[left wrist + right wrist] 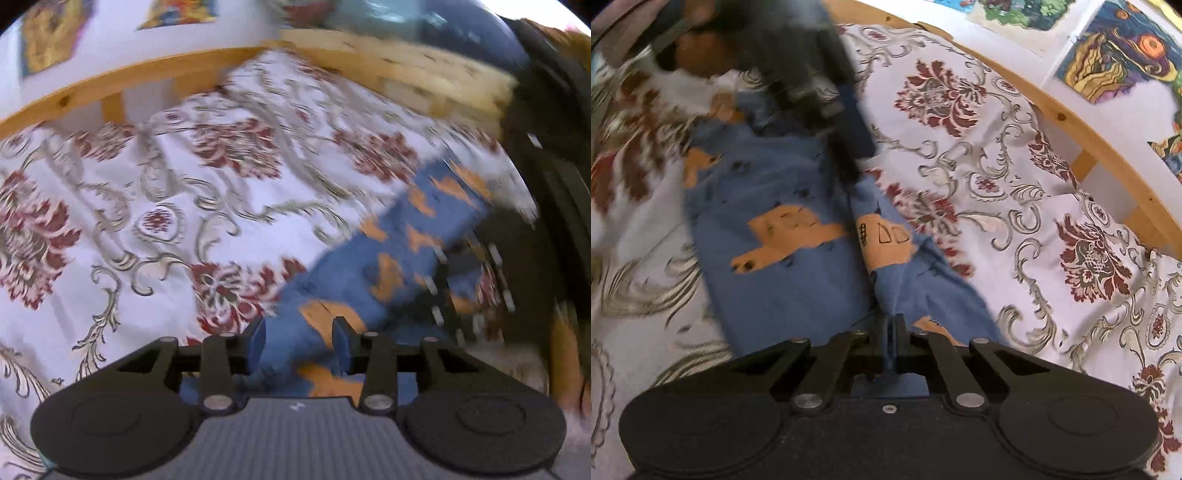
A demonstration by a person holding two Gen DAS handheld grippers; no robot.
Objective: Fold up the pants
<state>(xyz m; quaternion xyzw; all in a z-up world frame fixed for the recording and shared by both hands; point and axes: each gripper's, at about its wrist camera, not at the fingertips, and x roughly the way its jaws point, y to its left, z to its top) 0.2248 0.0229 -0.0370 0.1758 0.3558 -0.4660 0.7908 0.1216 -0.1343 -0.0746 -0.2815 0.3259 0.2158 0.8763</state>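
Blue pants [351, 266] with orange animal prints lie stretched over a flowered bedspread [147, 184]. My left gripper [300, 341] is open, its blue-padded fingers standing apart over the near end of the fabric. In the right wrist view the pants [775, 295] run away from me, and my right gripper [893, 326] is shut on a pinched ridge of the cloth. The left gripper [855, 162] shows blurred at the far end of the pants. The right gripper [469, 295] appears as a dark blur at the right of the left wrist view.
A wooden bed rail [110, 88] [1089, 122] borders the bedspread [1034, 184] on the far side. Colourful pictures [48, 37] [1119, 55] hang on the white wall behind it. Bare bedspread stretches beside the pants.
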